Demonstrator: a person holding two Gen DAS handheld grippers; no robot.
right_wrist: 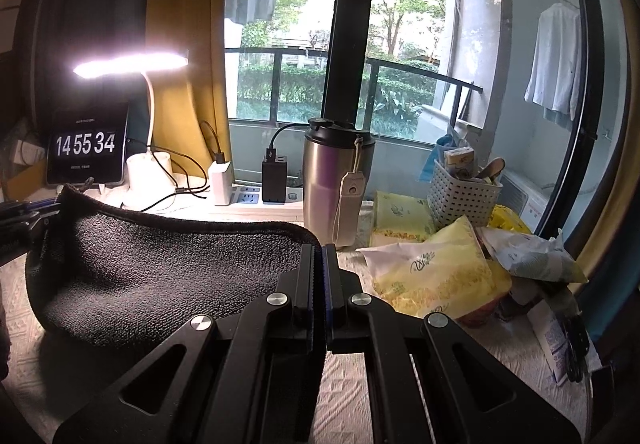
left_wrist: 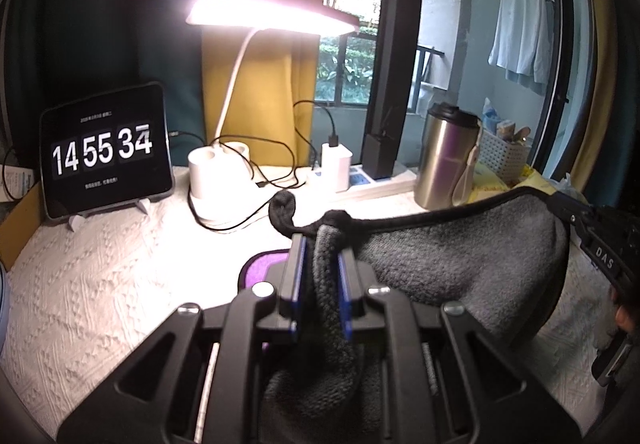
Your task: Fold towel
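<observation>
A dark grey towel (left_wrist: 460, 260) with a black hem hangs stretched between my two grippers above the white textured tablecloth (left_wrist: 100, 284). My left gripper (left_wrist: 322, 248) is shut on one bunched corner of it. My right gripper (right_wrist: 319, 250) is shut on the opposite corner of the towel (right_wrist: 160, 268), and its body shows at the right edge of the left wrist view (left_wrist: 600, 244). A purple cloth (left_wrist: 262, 268) lies on the table under the towel, mostly hidden.
At the back stand a tablet clock (left_wrist: 106, 152), a lit desk lamp (left_wrist: 224, 172), a power strip with chargers (right_wrist: 256, 200), and a steel tumbler (right_wrist: 332, 180). A white basket (right_wrist: 460, 196) and yellow packets (right_wrist: 436, 272) crowd the right side.
</observation>
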